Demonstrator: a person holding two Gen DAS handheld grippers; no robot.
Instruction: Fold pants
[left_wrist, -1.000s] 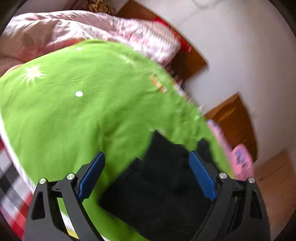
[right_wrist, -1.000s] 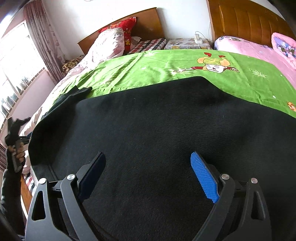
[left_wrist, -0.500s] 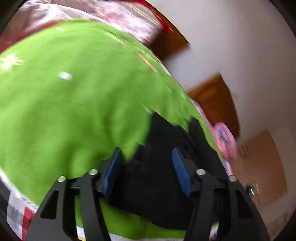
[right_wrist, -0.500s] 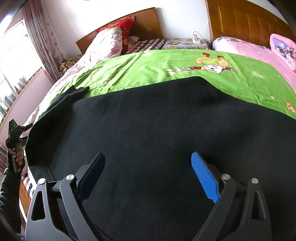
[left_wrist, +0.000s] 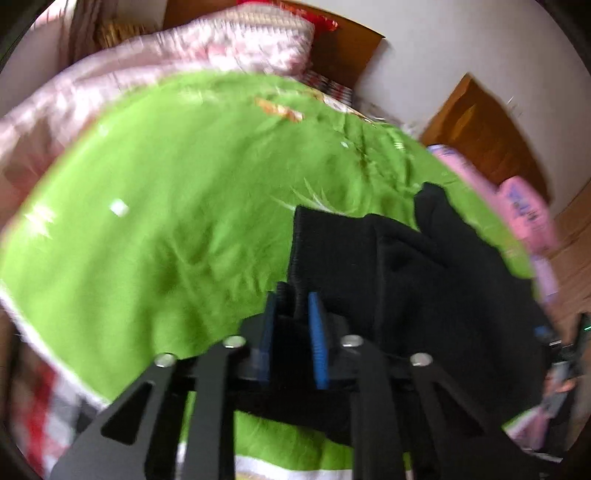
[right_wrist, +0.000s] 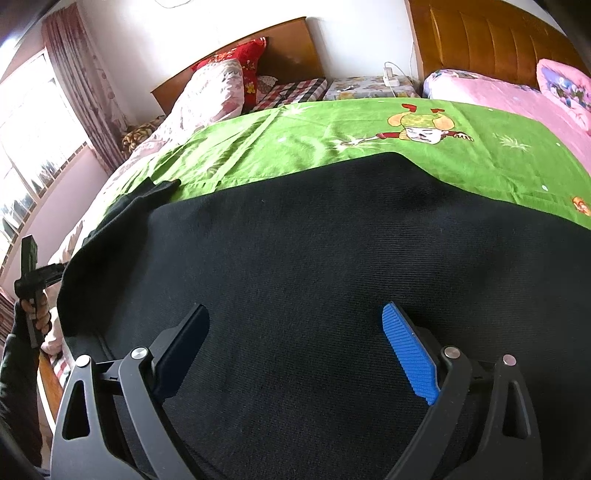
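Black pants (right_wrist: 332, 258) lie spread on a green bed sheet (right_wrist: 295, 147). In the left wrist view the pants (left_wrist: 424, 280) bunch at the sheet's near right side, and my left gripper (left_wrist: 293, 306) is shut on their ribbed black hem. My right gripper (right_wrist: 295, 339) is open, its blue-padded fingers (right_wrist: 410, 354) spread just over the flat black cloth, holding nothing. The left gripper's handle and the hand on it (right_wrist: 33, 291) show at the far left of the right wrist view.
A pink quilt (left_wrist: 110, 92) and pillows (right_wrist: 218, 92) lie at the head of the bed by a wooden headboard (right_wrist: 288, 48). A second bed with pink bedding (right_wrist: 517, 99) stands to the right. A window with curtains (right_wrist: 55, 110) is at the left.
My left gripper has closed from wide open onto the pants' hem at the bed edge. My right gripper has stayed open over the cloth, barely moving.
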